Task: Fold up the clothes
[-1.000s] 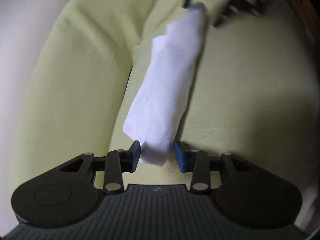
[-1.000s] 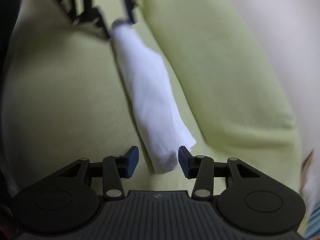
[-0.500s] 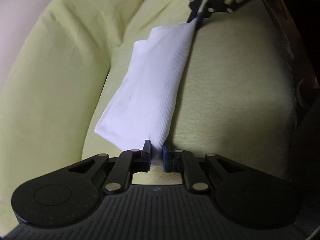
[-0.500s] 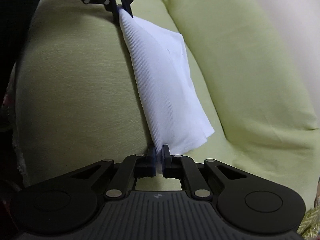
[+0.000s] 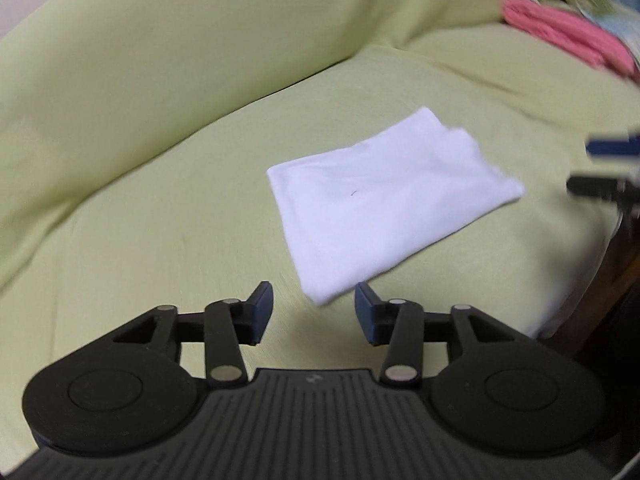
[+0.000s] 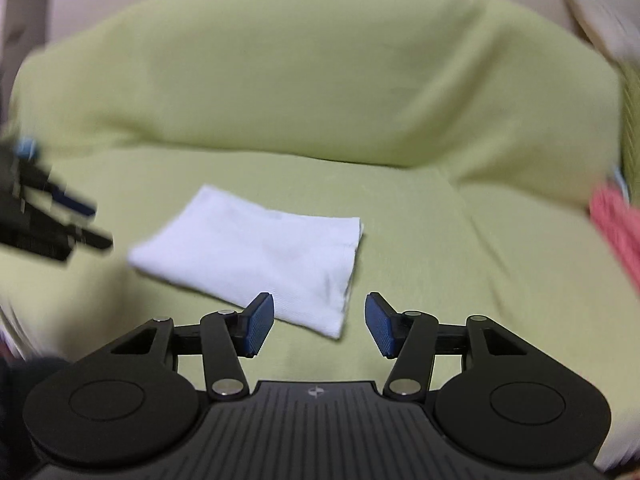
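Now both hand-held grippers are opening, empty, above the soft white folded cloth on lime upholstery.

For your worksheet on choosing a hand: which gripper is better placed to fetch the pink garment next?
Right, tentatively. The pink garment lies at the right end of the green sofa, beyond the folded white cloth. The right gripper is nearer that side; both grippers' jaws are opening, empty.

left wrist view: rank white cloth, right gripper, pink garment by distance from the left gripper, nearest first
1. white cloth: flat on the green seat, its near corner just ahead of the left gripper, whose jaws are opening with nothing between them.
2. right gripper: right edge, past the cloth.
3. pink garment: far upper right.
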Tool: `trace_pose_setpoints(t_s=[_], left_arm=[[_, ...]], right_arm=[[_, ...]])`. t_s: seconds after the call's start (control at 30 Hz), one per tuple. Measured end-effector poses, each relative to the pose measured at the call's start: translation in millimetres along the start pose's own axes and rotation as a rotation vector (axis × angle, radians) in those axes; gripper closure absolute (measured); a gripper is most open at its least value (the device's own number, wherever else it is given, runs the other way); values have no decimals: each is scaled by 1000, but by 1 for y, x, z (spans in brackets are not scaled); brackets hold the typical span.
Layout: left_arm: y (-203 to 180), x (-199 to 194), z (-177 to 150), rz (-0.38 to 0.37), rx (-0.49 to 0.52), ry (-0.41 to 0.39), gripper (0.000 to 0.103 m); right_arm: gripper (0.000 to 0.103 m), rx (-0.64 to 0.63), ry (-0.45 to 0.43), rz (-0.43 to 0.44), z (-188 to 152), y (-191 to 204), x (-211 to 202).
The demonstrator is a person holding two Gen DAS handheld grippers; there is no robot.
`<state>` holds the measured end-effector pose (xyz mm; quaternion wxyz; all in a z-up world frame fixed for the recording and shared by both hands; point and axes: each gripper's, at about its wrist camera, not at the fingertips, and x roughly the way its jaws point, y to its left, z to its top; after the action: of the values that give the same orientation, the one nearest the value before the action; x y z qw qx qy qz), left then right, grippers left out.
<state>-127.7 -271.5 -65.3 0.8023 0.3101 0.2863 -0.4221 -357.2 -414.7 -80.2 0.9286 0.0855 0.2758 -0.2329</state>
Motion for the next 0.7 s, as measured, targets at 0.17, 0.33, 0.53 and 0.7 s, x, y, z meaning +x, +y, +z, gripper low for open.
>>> trace_pose_setpoints(t_s=[0.17, 0.33, 0.53, 0.7], left_arm=[[-17, -28, -5, -38, -79, 6, 52], [-26, -42, -9, -42, -107, 4, 51], [-24, -51, -11, -27, -126, -6, 48], [-11, -39, -23, -39, -184, -29, 56]], right_arm=[[48, 152, 19, 13, -6, -24, -19], [48, 207, 14, 17, -10, -25, -35], [48, 233, -3, 21, -15, -14, -38], [49, 196, 19, 29, -19, -12, -30]])
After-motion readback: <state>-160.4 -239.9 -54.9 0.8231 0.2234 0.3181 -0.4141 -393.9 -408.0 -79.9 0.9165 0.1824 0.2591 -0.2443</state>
